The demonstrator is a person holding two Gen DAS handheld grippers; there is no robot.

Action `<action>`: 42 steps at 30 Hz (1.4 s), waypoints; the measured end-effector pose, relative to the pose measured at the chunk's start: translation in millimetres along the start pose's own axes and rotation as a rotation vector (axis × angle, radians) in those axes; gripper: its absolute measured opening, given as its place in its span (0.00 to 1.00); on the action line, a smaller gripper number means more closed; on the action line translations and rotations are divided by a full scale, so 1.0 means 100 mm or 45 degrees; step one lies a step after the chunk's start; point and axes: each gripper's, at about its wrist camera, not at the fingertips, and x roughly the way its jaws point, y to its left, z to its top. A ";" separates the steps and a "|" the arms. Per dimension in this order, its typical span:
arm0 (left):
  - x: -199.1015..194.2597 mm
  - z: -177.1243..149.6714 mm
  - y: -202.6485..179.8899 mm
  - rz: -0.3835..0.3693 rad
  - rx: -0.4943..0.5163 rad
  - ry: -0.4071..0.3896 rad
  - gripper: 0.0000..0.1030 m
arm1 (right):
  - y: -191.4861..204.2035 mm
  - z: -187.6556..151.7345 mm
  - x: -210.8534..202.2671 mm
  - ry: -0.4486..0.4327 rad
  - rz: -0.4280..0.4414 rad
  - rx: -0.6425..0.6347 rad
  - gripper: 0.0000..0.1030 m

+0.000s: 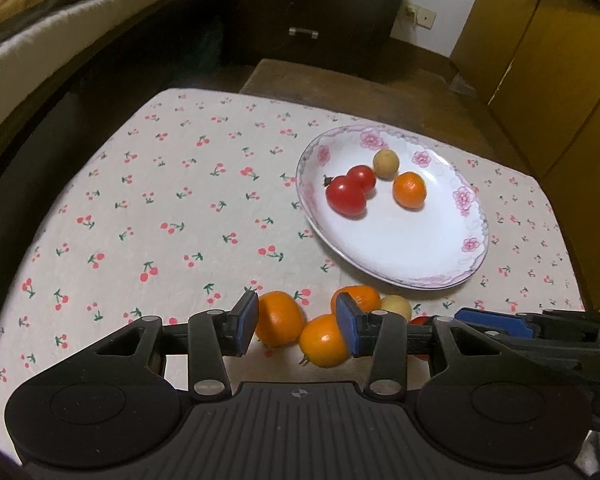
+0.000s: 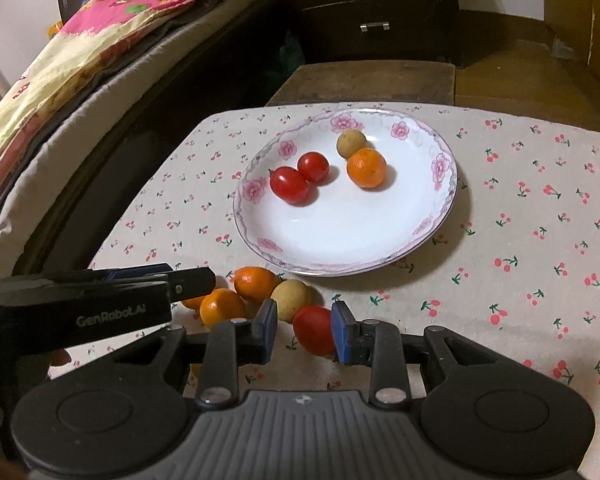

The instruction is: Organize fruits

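1. Cherry-print tablecloth (image 1: 160,208) covers my table; the white floral-rimmed plate (image 2: 340,240) holds two red tomatoes (image 2: 290,185), one orange, one tan fruit.
2. My left gripper (image 1: 296,326) is wide open around small orange citrus fruits (image 1: 279,318), gripping nothing.
3. My right gripper (image 2: 305,330) gapes around a loose red tomato (image 2: 313,330), pads not squeezing.

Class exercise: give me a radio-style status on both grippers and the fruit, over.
Left gripper open over oranges. Right gripper open around loose red tomato, not clamped. Plate holds two tomatoes, an orange, a tan fruit. The grippers crowd each other.
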 end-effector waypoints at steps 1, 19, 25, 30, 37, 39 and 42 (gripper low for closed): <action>0.02 0.00 0.02 0.000 -0.008 0.005 0.50 | 0.00 0.00 0.01 0.003 -0.001 0.002 0.30; 0.28 0.01 0.08 0.036 -0.063 0.071 0.43 | -0.04 -0.01 0.06 0.024 -0.001 0.002 0.35; 0.27 0.01 0.09 0.049 -0.064 0.061 0.40 | -0.07 0.00 0.08 0.035 -0.013 0.010 0.35; 0.22 0.00 0.11 0.045 -0.057 0.050 0.40 | -0.06 0.00 0.14 0.052 -0.011 -0.001 0.36; 0.11 -0.05 0.14 0.044 -0.040 0.050 0.40 | -0.05 -0.02 0.27 0.059 -0.015 -0.040 0.36; 0.06 -0.08 0.15 0.043 -0.030 0.048 0.40 | -0.03 -0.03 0.27 0.066 -0.026 -0.054 0.35; -0.02 -0.13 0.17 0.035 -0.036 0.042 0.40 | -0.02 -0.06 0.23 0.077 -0.031 -0.056 0.33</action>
